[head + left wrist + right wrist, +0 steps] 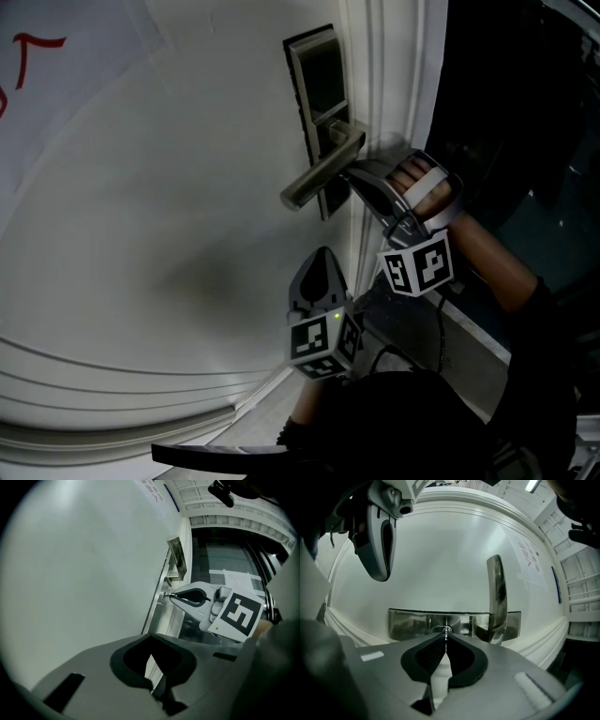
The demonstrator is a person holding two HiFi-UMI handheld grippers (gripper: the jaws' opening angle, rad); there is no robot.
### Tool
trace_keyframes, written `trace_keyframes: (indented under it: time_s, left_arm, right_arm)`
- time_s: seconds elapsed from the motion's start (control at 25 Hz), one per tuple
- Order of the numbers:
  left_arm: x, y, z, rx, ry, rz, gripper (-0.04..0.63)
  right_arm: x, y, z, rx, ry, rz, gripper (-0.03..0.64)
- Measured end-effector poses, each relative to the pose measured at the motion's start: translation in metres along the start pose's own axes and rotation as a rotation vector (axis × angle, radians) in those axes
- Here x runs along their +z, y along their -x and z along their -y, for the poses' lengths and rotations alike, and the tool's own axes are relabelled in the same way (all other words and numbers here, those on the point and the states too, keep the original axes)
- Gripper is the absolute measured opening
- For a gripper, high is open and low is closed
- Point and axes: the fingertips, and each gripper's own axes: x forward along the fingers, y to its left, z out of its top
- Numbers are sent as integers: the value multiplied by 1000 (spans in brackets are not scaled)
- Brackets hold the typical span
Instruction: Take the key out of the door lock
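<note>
A steel lock plate [319, 94] with a lever handle [319, 176] is mounted on the white door [169, 206]. My right gripper [351, 174] reaches in just under the lever, shut on the small key [446, 633], which sits in the keyhole of the lock plate [408, 623]. In the left gripper view, the key [165, 594] shows as a small glint at the right gripper's tips. My left gripper [323, 253] hangs lower, apart from the lock. It points up along the door, shut with nothing in it.
The door frame mouldings [389, 84] run right of the lock, with a dark opening [525, 112] beyond them. A sheet with red marks [37, 66] is stuck on the door at upper left. A person's hand [408, 178] holds the right gripper.
</note>
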Motion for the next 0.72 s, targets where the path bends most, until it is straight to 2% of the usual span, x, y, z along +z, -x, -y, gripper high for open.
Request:
trace_keyframes:
  time_s: [0.2,0.52,0.72]
  left_arm:
    - [2,1,-3,6,-2,10,0]
    - [3,1,-6,4,-7,16,0]
    - [5,1,-5,2,-3,15,0]
  right_arm:
    - [0,0,0,6,12,-5,11]
    - [0,0,1,32,-51,-16,11]
    - [0,0,0,20,-24,-20,11]
